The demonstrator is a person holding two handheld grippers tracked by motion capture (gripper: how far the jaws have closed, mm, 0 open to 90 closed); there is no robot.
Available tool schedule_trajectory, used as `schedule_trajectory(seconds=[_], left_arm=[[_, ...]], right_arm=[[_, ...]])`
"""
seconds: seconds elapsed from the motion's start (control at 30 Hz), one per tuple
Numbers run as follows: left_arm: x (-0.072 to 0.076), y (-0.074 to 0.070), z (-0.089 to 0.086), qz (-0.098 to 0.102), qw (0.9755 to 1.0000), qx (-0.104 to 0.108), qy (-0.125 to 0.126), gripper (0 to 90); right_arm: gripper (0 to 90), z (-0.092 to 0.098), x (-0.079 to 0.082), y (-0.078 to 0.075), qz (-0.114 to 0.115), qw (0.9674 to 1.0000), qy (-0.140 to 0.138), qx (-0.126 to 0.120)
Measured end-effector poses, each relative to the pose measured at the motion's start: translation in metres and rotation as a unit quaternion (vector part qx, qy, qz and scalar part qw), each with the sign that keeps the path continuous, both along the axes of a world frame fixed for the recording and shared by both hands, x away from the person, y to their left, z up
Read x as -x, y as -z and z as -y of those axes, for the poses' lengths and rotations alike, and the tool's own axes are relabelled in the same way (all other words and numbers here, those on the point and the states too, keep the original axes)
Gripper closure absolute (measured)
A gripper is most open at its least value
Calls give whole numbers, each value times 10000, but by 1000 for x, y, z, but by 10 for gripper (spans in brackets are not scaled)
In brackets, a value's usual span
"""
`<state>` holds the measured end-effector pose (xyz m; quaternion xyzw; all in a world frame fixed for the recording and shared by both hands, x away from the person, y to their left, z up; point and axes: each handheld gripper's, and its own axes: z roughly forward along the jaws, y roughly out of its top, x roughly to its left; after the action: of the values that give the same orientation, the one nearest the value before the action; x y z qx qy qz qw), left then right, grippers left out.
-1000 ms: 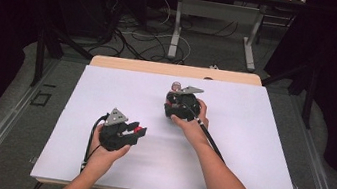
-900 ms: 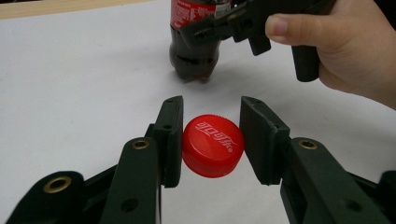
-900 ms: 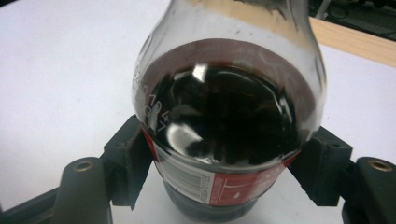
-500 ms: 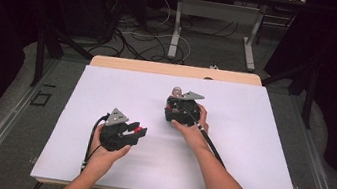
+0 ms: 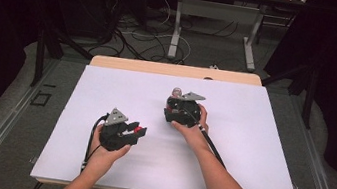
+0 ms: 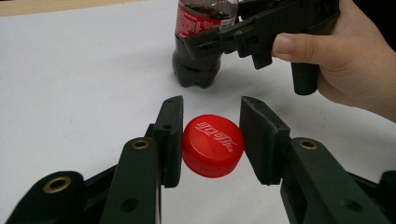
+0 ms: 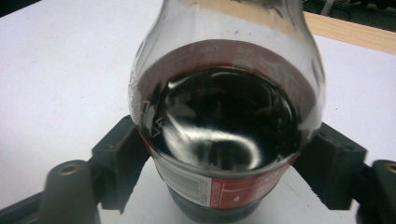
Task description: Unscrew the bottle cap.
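Nearest us, our left gripper holds the red cap between its jaws: one pad touches its side, while the other shows a thin gap, so we judge the grip light. Beyond it, our right gripper clamps the cola bottle at its label — steadying it upright on the white table, we judge, so the cap can go on or stay off.
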<state>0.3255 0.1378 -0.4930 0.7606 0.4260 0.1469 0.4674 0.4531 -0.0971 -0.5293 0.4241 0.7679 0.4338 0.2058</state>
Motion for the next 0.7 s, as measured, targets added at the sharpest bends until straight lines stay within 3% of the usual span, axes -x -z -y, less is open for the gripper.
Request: schedule_trajectory(seconds=[0.37, 0.57, 0.7], left_arm=[[-2, 2, 2, -70, 10000, -51, 46, 611], [-2, 4, 4, -63, 10000, 14, -4, 611], [-2, 4, 4, -55, 10000, -57, 39, 611]], right_arm=[[96, 6, 8, -5, -122, 9998, 5, -140], [0, 13, 14, -8, -61, 9999, -67, -139], [0, 18, 21, -13, 26, 10000, -35, -82]])
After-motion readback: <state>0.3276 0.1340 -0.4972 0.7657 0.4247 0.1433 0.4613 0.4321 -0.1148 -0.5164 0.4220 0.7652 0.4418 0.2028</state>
